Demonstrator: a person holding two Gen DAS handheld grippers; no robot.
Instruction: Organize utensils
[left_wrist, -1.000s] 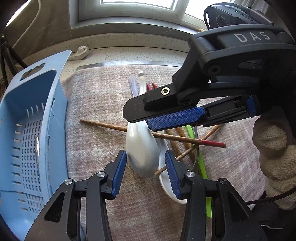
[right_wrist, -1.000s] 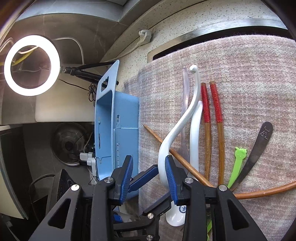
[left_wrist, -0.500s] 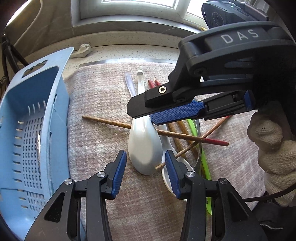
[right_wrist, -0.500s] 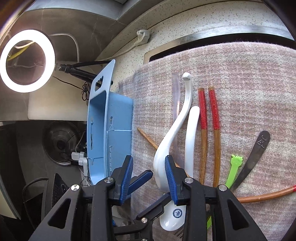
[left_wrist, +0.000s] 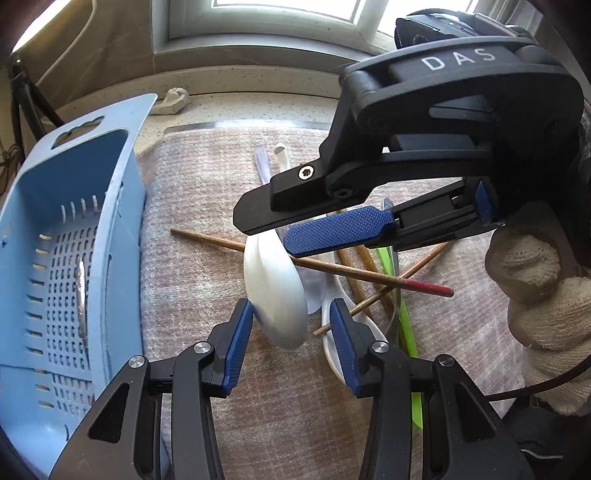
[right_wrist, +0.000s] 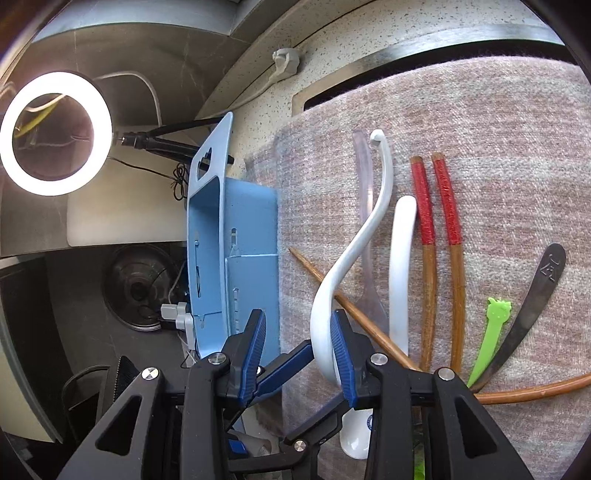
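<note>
Both wrist cameras look down along their own fingers, close over the cloth (left_wrist: 207, 206). The left view faces the window; both share the spoon (left_wrist: 277, 295) and basket (right_wrist: 236, 229).

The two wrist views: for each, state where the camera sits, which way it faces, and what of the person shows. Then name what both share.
Left wrist view: sits behind the left gripper, faces steeply down at the white spoon; the right gripper and a gloved hand show.
Right wrist view: sits behind the right gripper, faces along the cloth toward the ring light; no hand shows.
Shared: white spoon, blue basket, chopsticks.
</note>
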